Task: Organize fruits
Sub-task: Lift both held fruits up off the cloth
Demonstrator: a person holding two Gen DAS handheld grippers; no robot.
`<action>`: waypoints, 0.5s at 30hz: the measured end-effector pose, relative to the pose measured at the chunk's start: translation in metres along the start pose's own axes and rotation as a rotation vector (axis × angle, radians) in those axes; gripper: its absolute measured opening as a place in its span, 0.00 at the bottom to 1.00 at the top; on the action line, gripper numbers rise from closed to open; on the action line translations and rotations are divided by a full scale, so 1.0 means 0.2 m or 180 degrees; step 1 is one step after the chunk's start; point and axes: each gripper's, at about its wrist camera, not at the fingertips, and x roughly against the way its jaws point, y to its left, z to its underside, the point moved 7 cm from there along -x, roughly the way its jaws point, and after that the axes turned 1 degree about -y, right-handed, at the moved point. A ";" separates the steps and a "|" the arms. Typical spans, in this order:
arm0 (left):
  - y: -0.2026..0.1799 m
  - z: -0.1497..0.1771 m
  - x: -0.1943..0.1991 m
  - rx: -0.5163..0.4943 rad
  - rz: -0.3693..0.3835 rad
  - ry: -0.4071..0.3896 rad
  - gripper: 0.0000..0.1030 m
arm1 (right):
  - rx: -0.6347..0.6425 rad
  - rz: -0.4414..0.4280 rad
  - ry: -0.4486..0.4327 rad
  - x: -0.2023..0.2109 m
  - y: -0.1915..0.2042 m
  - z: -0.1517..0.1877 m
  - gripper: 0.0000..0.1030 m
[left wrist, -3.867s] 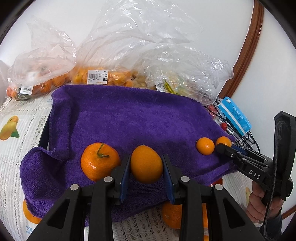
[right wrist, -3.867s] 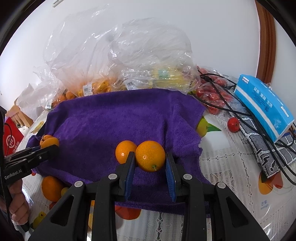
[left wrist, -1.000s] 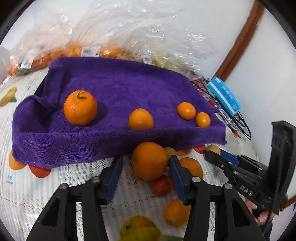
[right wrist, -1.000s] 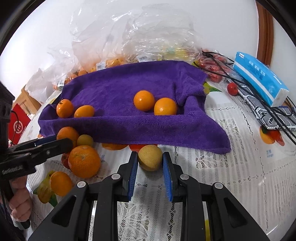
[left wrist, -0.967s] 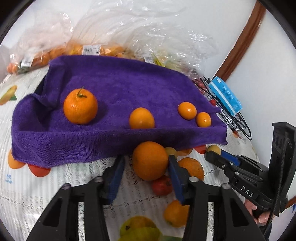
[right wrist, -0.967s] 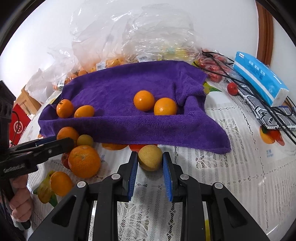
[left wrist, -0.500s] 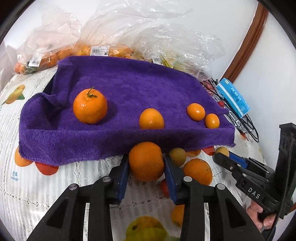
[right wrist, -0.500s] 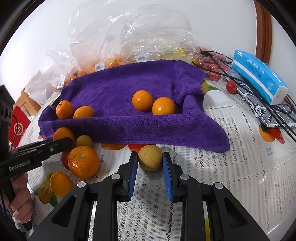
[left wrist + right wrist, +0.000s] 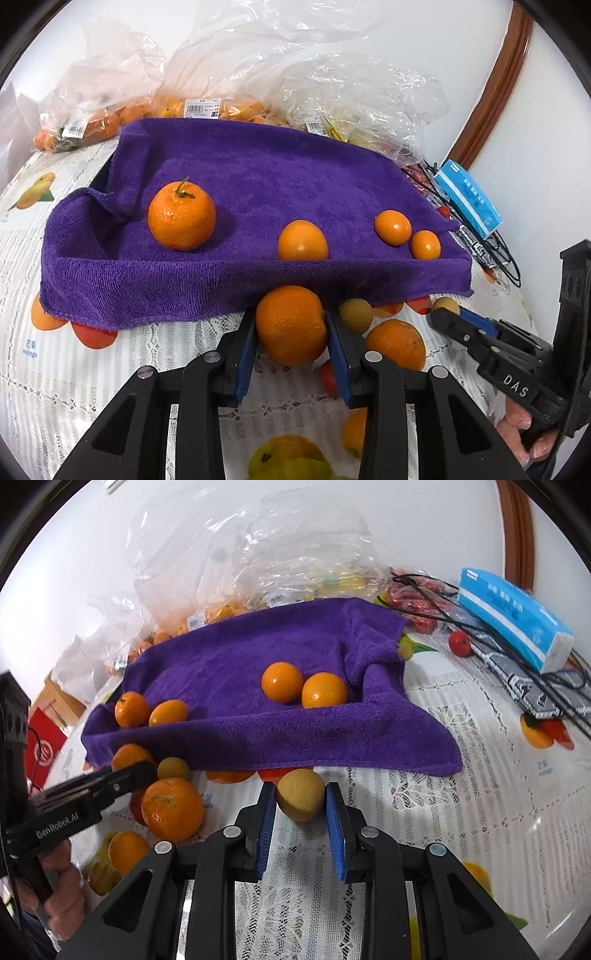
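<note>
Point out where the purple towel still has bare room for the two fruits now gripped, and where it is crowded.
Free: the purple towel is bare across its far half, and between the stemmed orange and middle orange. Crowded: its right near corner, where two small oranges sit side by side, and the tablecloth in front of the towel, where loose fruit clusters around the left gripper and right gripper.

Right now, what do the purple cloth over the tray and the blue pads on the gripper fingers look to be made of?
Purple cloth: looks like terry or microfibre towelling, matte, with a fuzzy looped pile and soft folds at its corners. Blue pads: probably rubber or soft plastic, smooth with a slight sheen, set on hard black plastic fingers; the exact material cannot be told.
</note>
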 end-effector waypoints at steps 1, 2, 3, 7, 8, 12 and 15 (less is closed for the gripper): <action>0.00 0.00 0.01 0.0034 0.0058 0.0002 0.33 | 0.0028 -0.0009 -0.0002 0.00 0.01 0.00 0.26; 0.00 -0.01 0.01 0.0058 0.0098 0.0004 0.32 | 0.0043 -0.0030 -0.0011 0.00 0.01 0.00 0.26; 0.01 -0.01 0.01 0.0090 0.0155 0.0009 0.31 | 0.0050 -0.0047 -0.0031 0.01 0.01 0.00 0.26; -0.01 -0.01 0.04 0.0102 0.0240 -0.0027 0.31 | 0.0019 -0.0127 -0.0101 0.02 0.01 -0.01 0.26; -0.02 -0.01 0.05 0.0094 0.0265 -0.0040 0.31 | 0.0012 -0.0142 -0.0115 0.03 0.00 -0.01 0.26; -0.04 -0.01 0.07 0.0069 0.0279 -0.0086 0.31 | 0.0015 -0.0198 -0.0189 0.05 0.01 -0.01 0.26; -0.03 -0.01 0.06 0.0060 0.0254 -0.0075 0.31 | 0.0006 -0.0227 -0.0222 0.05 0.02 -0.02 0.26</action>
